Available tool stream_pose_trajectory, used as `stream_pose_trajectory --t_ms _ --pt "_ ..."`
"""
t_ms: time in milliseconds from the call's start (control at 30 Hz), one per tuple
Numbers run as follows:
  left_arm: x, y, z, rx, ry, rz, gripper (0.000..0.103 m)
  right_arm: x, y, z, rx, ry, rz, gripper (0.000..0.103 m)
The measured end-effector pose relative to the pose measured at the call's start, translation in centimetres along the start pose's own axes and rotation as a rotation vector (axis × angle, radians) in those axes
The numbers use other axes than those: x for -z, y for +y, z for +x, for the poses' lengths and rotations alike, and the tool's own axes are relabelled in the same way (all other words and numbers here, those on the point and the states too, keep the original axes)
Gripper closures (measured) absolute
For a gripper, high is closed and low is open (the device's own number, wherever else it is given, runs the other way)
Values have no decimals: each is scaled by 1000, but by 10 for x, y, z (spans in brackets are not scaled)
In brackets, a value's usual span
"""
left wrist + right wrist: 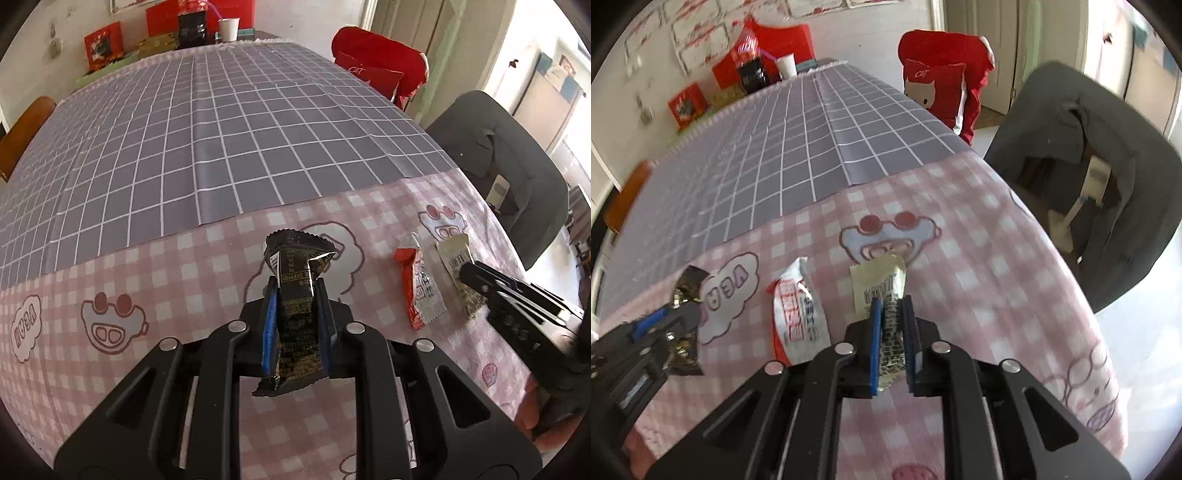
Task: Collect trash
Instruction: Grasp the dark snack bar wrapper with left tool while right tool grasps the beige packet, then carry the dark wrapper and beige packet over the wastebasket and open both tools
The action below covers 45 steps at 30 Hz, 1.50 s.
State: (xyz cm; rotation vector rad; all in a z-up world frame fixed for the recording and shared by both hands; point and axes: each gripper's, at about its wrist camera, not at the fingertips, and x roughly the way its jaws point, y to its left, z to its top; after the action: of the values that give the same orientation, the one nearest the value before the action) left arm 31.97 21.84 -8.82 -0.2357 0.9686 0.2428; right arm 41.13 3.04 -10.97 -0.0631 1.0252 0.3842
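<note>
Wrappers gripped in both tools over the worktop (184, 280).
Left tool (295, 291) clamped a black wrapper (295, 317); right tool (892, 314) pinched a pale wrapper (877, 284).

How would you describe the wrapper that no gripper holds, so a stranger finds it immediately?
Look at the pink checked cloth at the table's near end. Three wrappers are there; the red and white wrapper lies flat between the black wrapper and the pale wrapper, and is the only red one.

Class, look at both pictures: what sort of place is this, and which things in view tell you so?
Most likely a dining room in a home. A long table under checked tablecloths has chairs around it, one with a red cat cover. Snack boxes and a paper cup stand at its far end.
</note>
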Motion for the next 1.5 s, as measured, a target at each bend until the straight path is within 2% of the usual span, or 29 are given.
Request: stream_pose_trajectory --t_ms 233,500,633,867,1200,1500 --pt "6 -19 -8 35 -10 31 84 23 -22 -28 -11 -30 38 94" --pt "17 -73 -19 83 -13 141 84 51 -68 -79 36 -130 134 94" --pt "23 -110 -28 121 -25 210 84 67 -98 -105 82 -175 189 94" --pt "43 -182 -41 202 -27 318 84 104 -161 -145 222 -259 329 94" --pt "90 -288 -54 315 -5 488 84 175 -259 -189 338 -283 537 94" --pt "151 -381 -52 385 70 663 84 241 -325 -216 428 -263 686 94"
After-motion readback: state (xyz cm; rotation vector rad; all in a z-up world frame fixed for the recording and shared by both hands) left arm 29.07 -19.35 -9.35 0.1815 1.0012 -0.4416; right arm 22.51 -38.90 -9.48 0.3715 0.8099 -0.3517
